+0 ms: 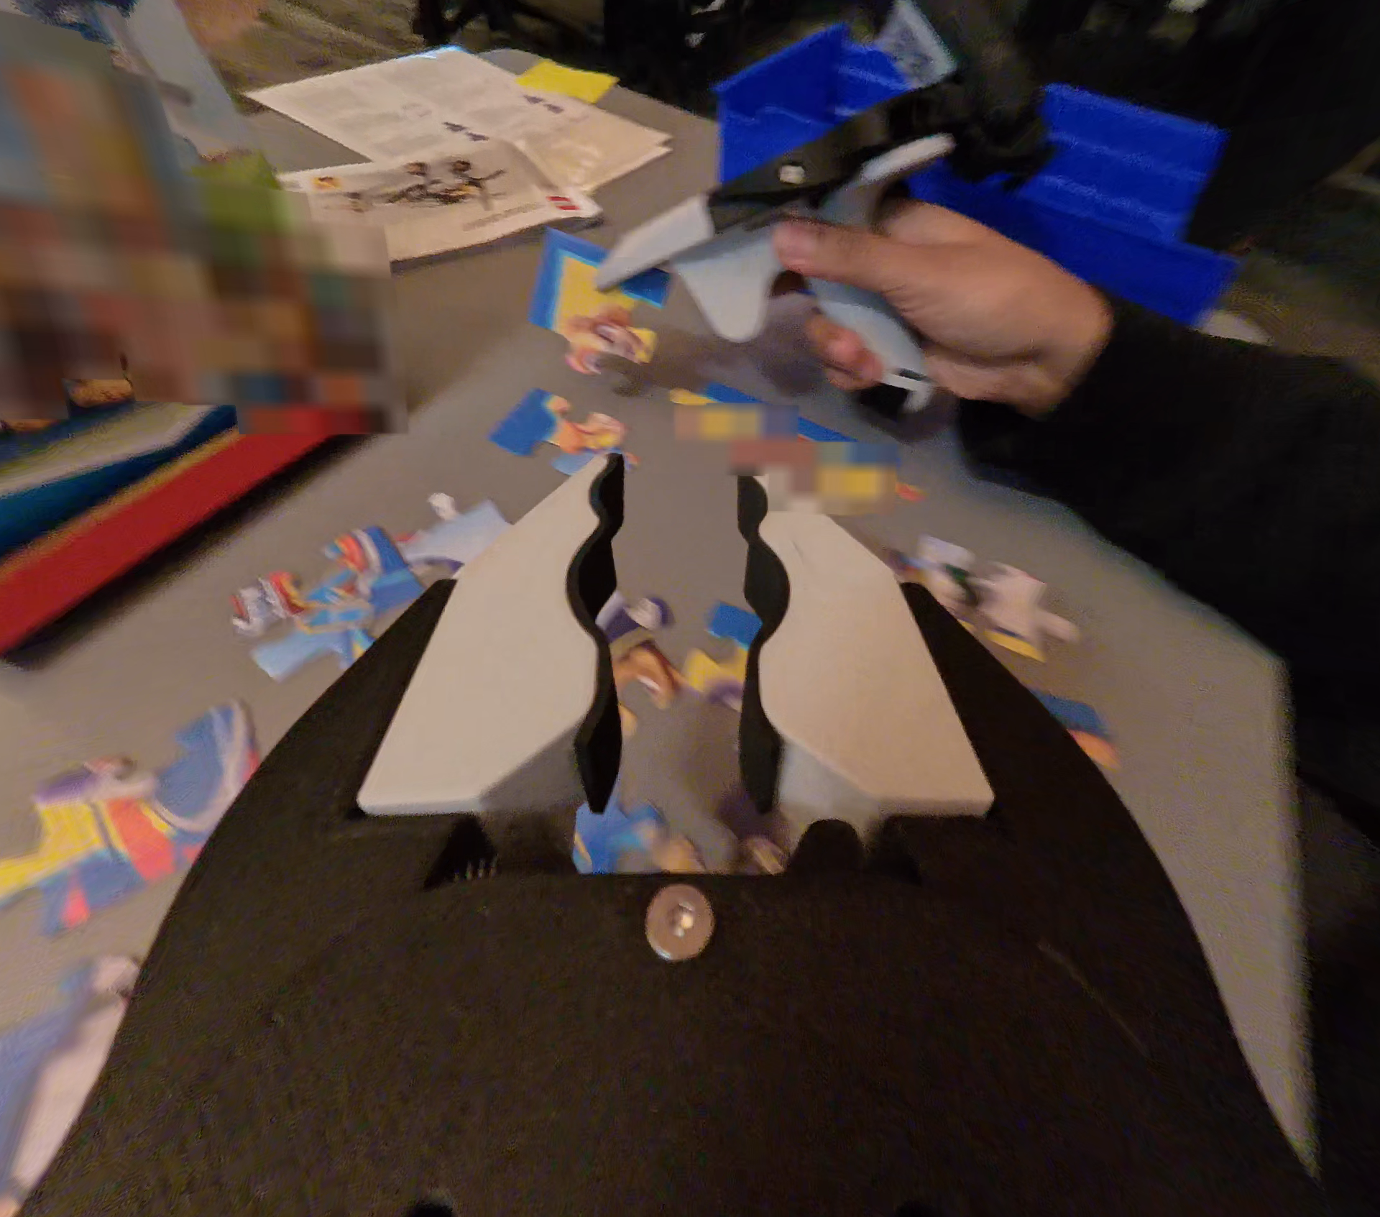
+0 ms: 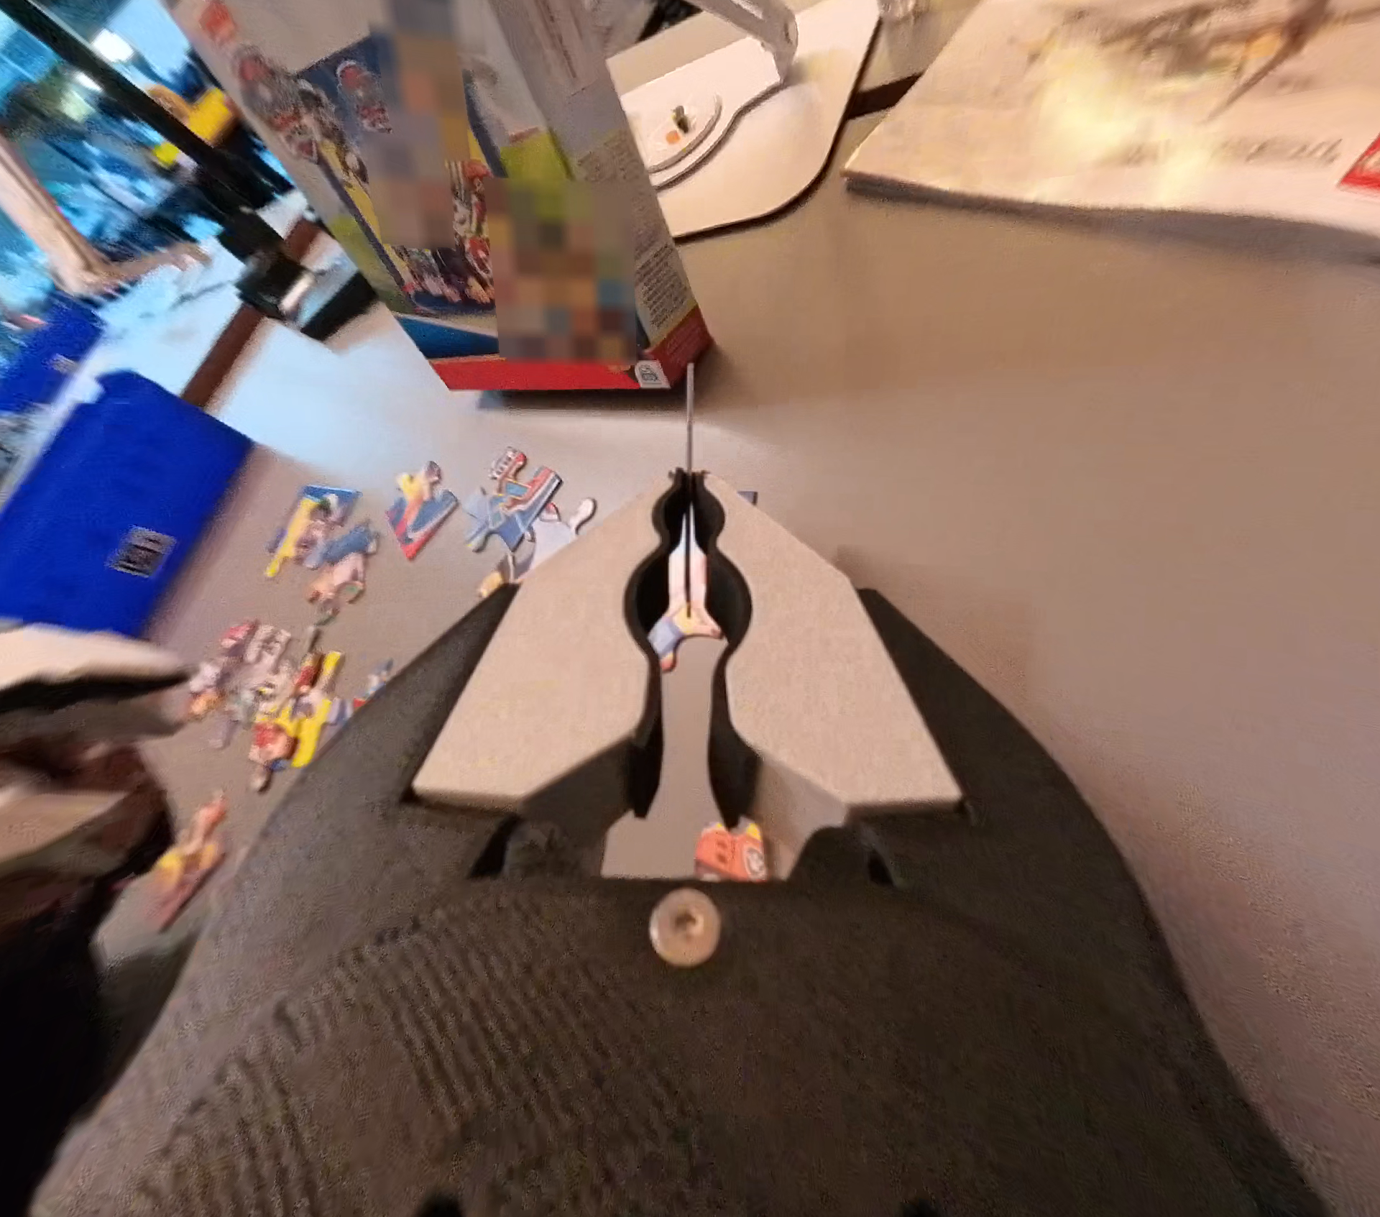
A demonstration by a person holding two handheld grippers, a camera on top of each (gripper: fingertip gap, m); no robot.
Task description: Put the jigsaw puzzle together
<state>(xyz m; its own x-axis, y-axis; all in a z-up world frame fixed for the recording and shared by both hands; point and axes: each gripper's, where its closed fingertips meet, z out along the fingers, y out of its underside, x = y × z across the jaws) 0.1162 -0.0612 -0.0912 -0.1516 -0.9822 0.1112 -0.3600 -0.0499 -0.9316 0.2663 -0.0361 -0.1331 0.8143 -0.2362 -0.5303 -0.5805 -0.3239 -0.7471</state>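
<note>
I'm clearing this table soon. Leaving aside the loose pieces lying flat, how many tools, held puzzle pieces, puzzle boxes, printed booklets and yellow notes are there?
Tools: 2 (left tool, open; right tool, shut)
Puzzle piece held in the right tool: 1
Puzzle box: 1
Printed booklets: 2
Yellow note: 1
Total: 7

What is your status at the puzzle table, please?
Left gripper open, hovering over loose pieces. Right gripper shut on puzzle piece, edge-on. Puzzle box ahead.
</note>
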